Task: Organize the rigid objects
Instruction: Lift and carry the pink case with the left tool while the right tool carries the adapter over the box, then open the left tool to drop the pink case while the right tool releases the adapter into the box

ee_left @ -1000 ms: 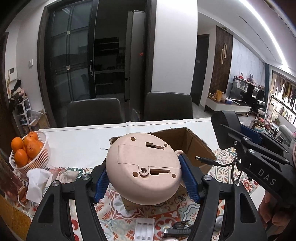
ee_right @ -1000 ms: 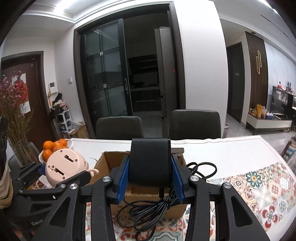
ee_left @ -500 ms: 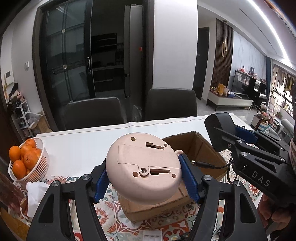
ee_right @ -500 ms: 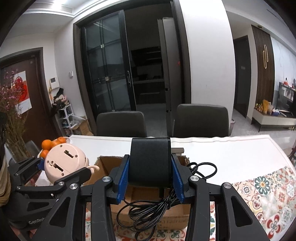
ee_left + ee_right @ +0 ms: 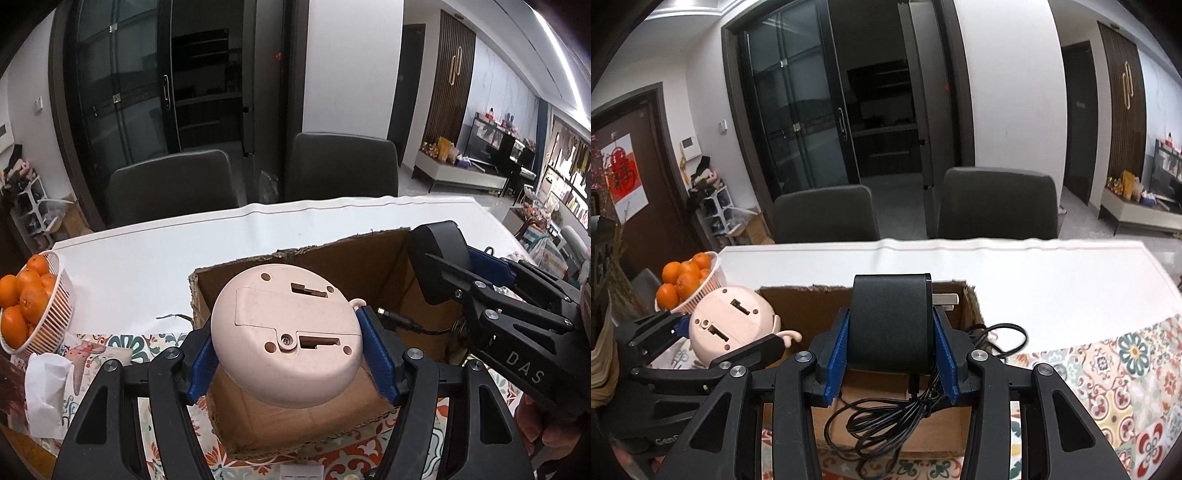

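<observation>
Over an open cardboard box (image 5: 369, 266), the left gripper (image 5: 291, 354) clamps a round pink device (image 5: 288, 332) between its blue pads, underside to the lens, while the right gripper (image 5: 892, 350) grips a black power adapter (image 5: 890, 321). Only the right wrist view shows the adapter's cable (image 5: 886, 424) hanging in a bundle into the box
</observation>
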A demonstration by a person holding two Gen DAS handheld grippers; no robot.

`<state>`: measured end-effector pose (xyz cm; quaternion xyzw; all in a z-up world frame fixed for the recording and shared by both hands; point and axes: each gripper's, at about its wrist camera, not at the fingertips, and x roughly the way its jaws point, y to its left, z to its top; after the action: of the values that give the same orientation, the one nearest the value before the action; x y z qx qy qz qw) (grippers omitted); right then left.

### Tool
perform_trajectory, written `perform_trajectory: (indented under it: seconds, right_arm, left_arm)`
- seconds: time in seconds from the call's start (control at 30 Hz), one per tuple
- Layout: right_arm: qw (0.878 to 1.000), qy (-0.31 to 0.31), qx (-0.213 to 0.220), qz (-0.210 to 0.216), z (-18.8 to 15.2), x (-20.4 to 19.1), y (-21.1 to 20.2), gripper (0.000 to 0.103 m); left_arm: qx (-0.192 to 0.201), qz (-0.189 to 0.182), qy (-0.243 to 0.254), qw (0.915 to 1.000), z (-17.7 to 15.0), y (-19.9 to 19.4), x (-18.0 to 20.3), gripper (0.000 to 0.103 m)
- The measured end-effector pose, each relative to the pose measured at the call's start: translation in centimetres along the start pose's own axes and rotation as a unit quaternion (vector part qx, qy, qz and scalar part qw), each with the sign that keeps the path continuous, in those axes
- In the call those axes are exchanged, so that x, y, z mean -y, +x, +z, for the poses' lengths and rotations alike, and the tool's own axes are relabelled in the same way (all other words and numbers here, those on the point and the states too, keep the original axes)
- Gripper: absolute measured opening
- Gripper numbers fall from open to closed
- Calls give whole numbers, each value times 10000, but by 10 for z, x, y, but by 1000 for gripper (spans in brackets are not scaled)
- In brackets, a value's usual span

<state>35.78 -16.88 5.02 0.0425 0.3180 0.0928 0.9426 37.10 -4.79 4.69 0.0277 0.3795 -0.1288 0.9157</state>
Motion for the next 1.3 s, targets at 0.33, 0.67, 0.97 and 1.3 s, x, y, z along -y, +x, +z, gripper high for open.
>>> perform_trajectory:
  seconds: [0.33, 0.67, 0.97, 1.3]
  right_arm:
    - [9995, -79, -190, 222, 1, -5, 9, 45]
    - [9996, -69, 230, -174, 2, -7, -27, 48]
    - [9984, -103, 397, -394, -11, -13, -61, 58]
    - [9965, -46, 596, -583, -32, -12, -97, 68]
  left_arm:
    - [-96, 21, -67, 9999, -2, 5, -5, 73]
    - [301, 160, -99, 9994, -9, -29, -3, 83]
    - [484, 211, -116, 9985, -34, -58, 3, 88]
    - [794, 349, -111, 9962, -62, -94, 15, 97]
